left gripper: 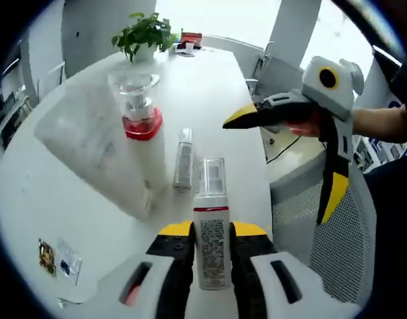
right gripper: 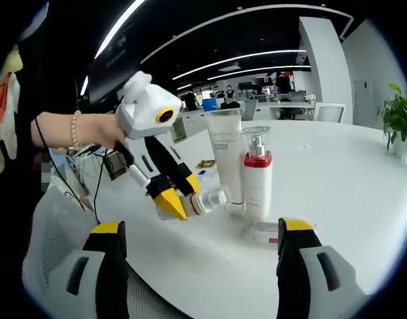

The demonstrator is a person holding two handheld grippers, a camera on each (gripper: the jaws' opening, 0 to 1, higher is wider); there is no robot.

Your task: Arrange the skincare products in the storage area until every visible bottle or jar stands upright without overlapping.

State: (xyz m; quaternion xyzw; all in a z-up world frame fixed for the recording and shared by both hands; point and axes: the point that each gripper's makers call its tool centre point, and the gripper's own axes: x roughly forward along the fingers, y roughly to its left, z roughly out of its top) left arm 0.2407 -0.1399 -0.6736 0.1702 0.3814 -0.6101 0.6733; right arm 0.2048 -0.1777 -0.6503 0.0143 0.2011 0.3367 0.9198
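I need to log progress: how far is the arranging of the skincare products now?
Done: the white tube and the red-collared pump bottle stand upright, side by side. In hand: the left hand-held gripper is shut on a foam bottle, tilted above the table. Left: the small tube lies flat; the right hand-held gripper is open.

glossy white table (left gripper: pixel 210 86); clear plastic bottle cap (left gripper: pixel 212 177).

A long white table (left gripper: pixel 210 86) runs down the room toward bright windows (left gripper: pixel 217 16), with a potted plant (left gripper: pixel 145 34) at its far end and a grey mesh chair (left gripper: pixel 323 226) pulled up alongside. Overhead the ceiling is dark — crossed by long light strips (right gripper: pixel 190 33) — and beyond stand white pillars (right gripper: pixel 320 66) and more desks (right gripper: pixel 283 106).
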